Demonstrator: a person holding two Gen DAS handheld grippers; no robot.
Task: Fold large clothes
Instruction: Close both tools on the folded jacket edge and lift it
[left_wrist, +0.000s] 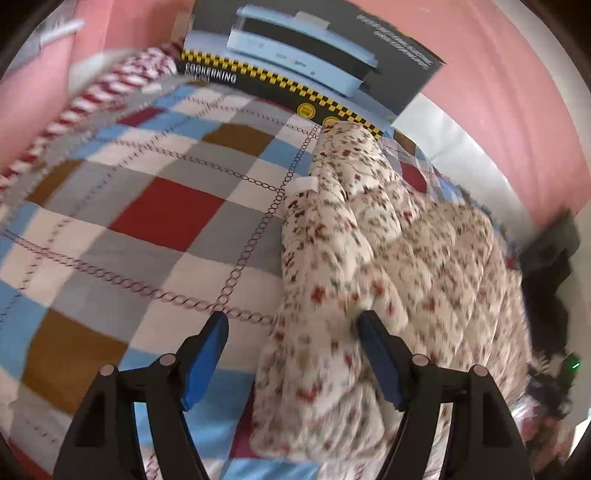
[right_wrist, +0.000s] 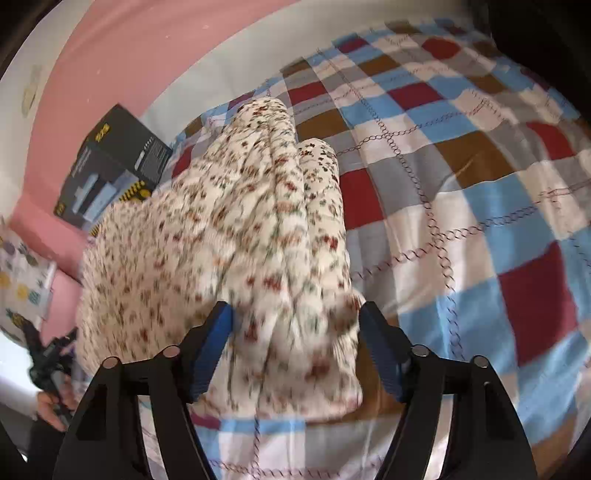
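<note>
Blue pads line both tools, and both stand wide apart. From the left wrist camera, the left gripper (left_wrist: 293, 321) has its jaws spread, with the near edge of the floral quilted garment (left_wrist: 388, 251) lying between them; the right-hand pad sits against or just beside the fabric, the other pad is over the checked bedspread (left_wrist: 155, 206) with a clear gap, so nothing is pinched. From the right wrist camera, the right gripper (right_wrist: 295, 312) is likewise spread, its jaws standing on either side of a bunched fold of the same garment (right_wrist: 236, 236); whether the pads brush the cloth is hard to tell through the blur, but they do not squeeze it. The garment lies folded into a long bundle on the bedspread (right_wrist: 461, 184), running away from both cameras toward a dark cardboard box (left_wrist: 314, 55) that rests at the far end against the pink wall (left_wrist: 498, 110). Its far tip touches or overlaps the box's lower edge. Motion blur smears the print and the near folds. In the right wrist view, the lower left corner shows a hand (right_wrist: 50, 406) on a dark object, cut off by the frame. The garment's underside and its sleeves are hidden.
</note>
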